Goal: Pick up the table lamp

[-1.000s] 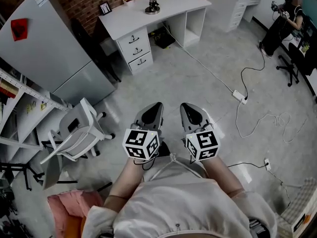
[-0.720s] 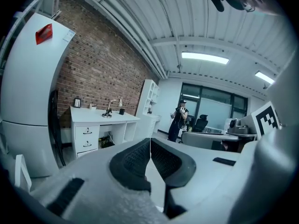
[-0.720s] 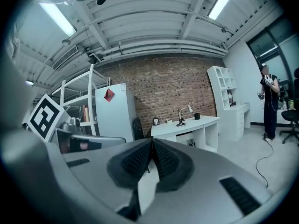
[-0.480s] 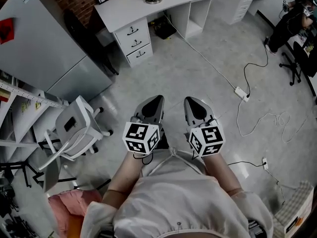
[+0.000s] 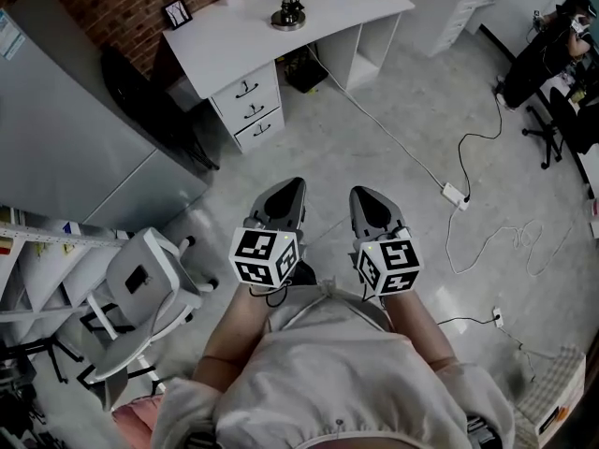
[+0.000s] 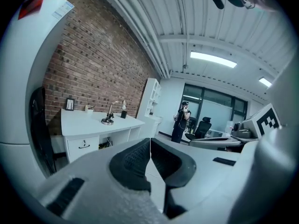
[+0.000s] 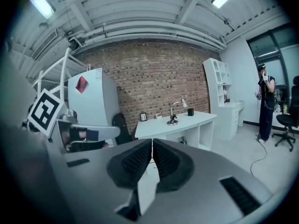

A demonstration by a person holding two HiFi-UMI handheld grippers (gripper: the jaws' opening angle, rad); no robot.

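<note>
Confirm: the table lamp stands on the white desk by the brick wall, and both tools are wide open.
Wrong on the tools: the left tool and right tool are both shut and empty, as the two gripper views show. The table lamp does stand on that white desk.

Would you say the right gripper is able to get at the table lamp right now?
Probably not yet: the table lamp stands on the desk well beyond the right gripper, though open floor leaves the way free.

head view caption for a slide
Left tool and right tool, shut, empty, point toward the silver table lamp on a white desk
</note>
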